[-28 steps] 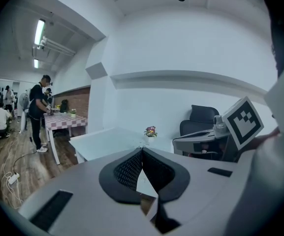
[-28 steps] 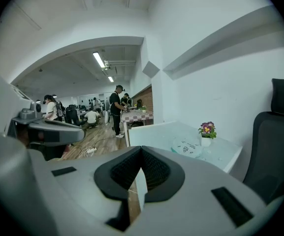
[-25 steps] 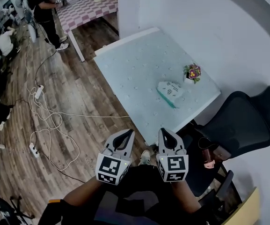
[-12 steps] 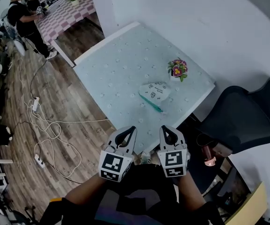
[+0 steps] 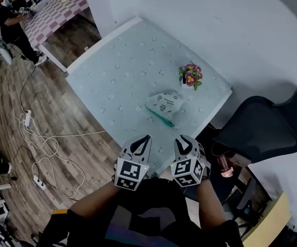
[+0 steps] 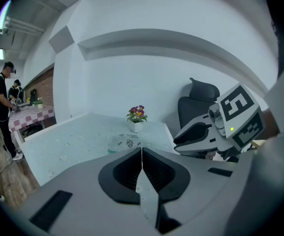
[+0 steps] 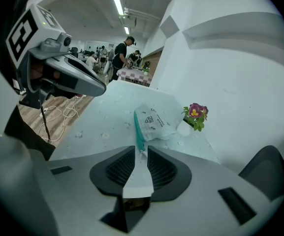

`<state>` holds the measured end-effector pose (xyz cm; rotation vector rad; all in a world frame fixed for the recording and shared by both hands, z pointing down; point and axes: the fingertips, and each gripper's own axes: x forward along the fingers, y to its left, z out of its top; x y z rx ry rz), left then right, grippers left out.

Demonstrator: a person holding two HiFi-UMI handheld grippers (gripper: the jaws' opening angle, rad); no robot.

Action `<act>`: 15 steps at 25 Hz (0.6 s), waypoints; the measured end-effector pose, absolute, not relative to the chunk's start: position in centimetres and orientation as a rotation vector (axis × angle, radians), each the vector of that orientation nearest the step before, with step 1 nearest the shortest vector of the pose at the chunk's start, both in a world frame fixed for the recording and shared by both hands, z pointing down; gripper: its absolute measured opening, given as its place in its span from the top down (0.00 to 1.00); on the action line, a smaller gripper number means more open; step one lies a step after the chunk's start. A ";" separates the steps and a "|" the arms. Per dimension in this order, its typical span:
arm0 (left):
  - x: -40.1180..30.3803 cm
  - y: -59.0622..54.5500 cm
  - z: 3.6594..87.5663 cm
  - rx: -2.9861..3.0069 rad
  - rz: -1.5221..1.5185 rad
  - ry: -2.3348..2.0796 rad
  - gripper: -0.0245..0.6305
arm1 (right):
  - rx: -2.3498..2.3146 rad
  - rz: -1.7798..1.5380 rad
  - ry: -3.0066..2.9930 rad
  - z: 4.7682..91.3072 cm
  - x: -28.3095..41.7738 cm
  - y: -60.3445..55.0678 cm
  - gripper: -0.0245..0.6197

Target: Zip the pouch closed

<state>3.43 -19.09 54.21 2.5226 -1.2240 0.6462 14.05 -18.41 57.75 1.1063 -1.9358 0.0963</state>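
A white printed pouch (image 5: 164,103) with a teal zipper edge (image 5: 161,116) lies flat on the pale green table (image 5: 122,66), near its right front corner. In the right gripper view the pouch (image 7: 152,121) lies just beyond the jaws, zipper edge toward me. It appears smaller in the left gripper view (image 6: 124,142). Both grippers hover side by side short of the table's near edge, touching nothing. My left gripper (image 5: 144,139) (image 6: 142,150) has its tips together. The jaws of my right gripper (image 5: 182,139) (image 7: 142,149) stand a narrow gap apart, empty.
A small pot of pink flowers (image 5: 189,76) stands just behind the pouch. A black office chair (image 5: 261,133) sits to the right of the table. White cables (image 5: 40,143) trail over the wooden floor at left. People stand by a checkered table (image 5: 50,14) far back.
The table and pouch have drawn nearer and shifted left in the head view. Both grippers stay side by side in front of the body, holding nothing.
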 end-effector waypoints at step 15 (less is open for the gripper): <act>3.8 -22.4 60.4 2.500 0.813 -1.063 0.94 | 0.886 -0.041 -1.700 64.9 15.2 -23.4 0.80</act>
